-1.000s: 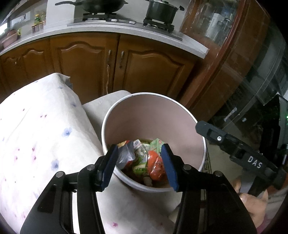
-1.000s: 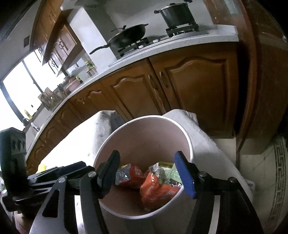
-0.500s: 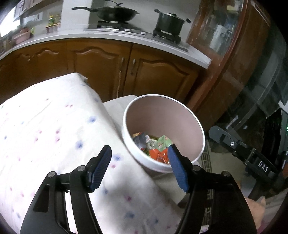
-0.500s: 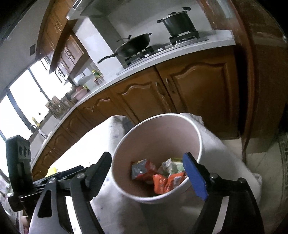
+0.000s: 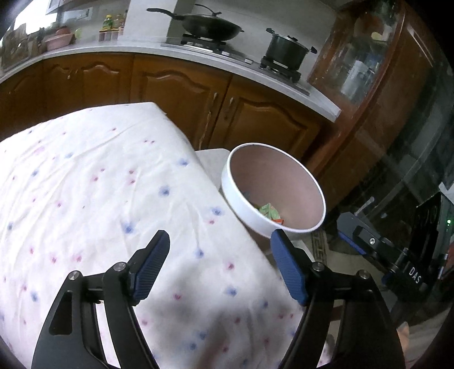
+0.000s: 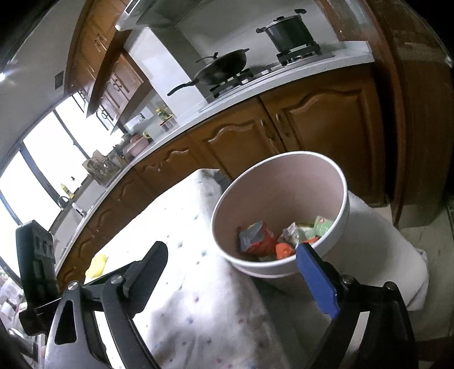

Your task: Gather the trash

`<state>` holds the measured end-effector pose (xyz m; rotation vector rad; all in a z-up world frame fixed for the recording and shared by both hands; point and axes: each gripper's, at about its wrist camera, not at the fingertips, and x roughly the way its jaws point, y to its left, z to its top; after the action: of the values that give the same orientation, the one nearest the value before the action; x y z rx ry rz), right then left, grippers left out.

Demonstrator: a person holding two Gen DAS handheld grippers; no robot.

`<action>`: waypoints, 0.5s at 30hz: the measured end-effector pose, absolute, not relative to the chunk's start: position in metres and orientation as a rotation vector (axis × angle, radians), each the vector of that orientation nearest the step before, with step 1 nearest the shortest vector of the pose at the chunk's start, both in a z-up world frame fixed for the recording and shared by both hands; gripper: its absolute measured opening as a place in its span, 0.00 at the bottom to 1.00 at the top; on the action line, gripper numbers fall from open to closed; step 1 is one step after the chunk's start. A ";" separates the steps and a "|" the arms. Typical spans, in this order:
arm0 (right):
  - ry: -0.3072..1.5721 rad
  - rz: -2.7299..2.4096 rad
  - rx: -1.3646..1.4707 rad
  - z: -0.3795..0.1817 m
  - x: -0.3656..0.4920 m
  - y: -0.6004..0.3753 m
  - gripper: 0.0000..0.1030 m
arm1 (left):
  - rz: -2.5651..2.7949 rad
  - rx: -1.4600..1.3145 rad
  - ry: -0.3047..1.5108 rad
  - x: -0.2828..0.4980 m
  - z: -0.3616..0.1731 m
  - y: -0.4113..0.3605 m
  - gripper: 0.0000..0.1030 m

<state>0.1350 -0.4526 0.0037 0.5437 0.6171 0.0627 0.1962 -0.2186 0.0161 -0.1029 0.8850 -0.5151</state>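
Note:
A round white bin with a pink inside stands beside the table's corner, and it also shows in the right wrist view. Crumpled wrappers lie in it: green and orange ones, red, silver and green ones. My left gripper is open and empty above the flowered tablecloth, short of the bin. My right gripper is open and empty, held above the cloth's edge near the bin's rim. A yellow object lies on the cloth at far left.
Wooden kitchen cabinets with a grey counter run behind the table. A wok and a pot sit on the stove. A dark glass-fronted cabinet stands to the right. The right gripper's body is beside the bin.
Both grippers have drawn back and up from over the bin and opened wider. The bin now looks smaller and farther, with more tablecloth in view.

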 end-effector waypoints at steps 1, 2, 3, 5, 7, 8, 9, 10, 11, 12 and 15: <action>0.617 0.063 0.544 0.003 0.131 -0.450 0.92 | -0.512 -0.108 0.884 0.193 0.016 -0.216 0.75; 0.617 0.064 0.546 0.002 0.128 -0.447 0.93 | -0.508 -0.113 0.882 0.190 0.015 -0.212 0.77; 0.617 0.064 0.548 0.002 0.125 -0.446 0.93 | -0.505 -0.118 0.880 0.188 0.015 -0.209 0.77; 0.616 0.064 0.553 0.000 0.119 -0.441 0.94 | -0.496 -0.132 0.873 0.181 0.015 -0.201 0.78; 0.613 0.064 0.556 0.000 0.114 -0.438 0.94 | -0.486 -0.144 0.859 0.174 0.015 -0.192 0.79; 0.607 0.062 0.555 0.000 0.111 -0.435 0.94 | -0.479 -0.150 0.851 0.170 0.015 -0.188 0.81; 0.601 0.059 0.552 0.001 0.108 -0.433 0.94 | -0.475 -0.157 0.845 0.168 0.015 -0.183 0.81; 0.591 0.057 0.547 0.002 0.104 -0.430 0.94 | -0.472 -0.167 0.836 0.164 0.015 -0.178 0.81; 0.576 0.055 0.540 0.003 0.099 -0.426 0.94 | -0.471 -0.176 0.827 0.160 0.015 -0.173 0.81; 0.562 0.051 0.533 0.004 0.095 -0.422 0.94 | -0.469 -0.184 0.813 0.156 0.016 -0.168 0.81; 0.508 0.039 0.504 0.007 0.081 -0.410 0.96 | -0.457 -0.191 0.772 0.143 0.020 -0.155 0.81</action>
<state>0.0808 -0.4099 0.0074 0.5043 0.5082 0.0386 0.1431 -0.1548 0.0195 -0.1907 0.7715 -0.4565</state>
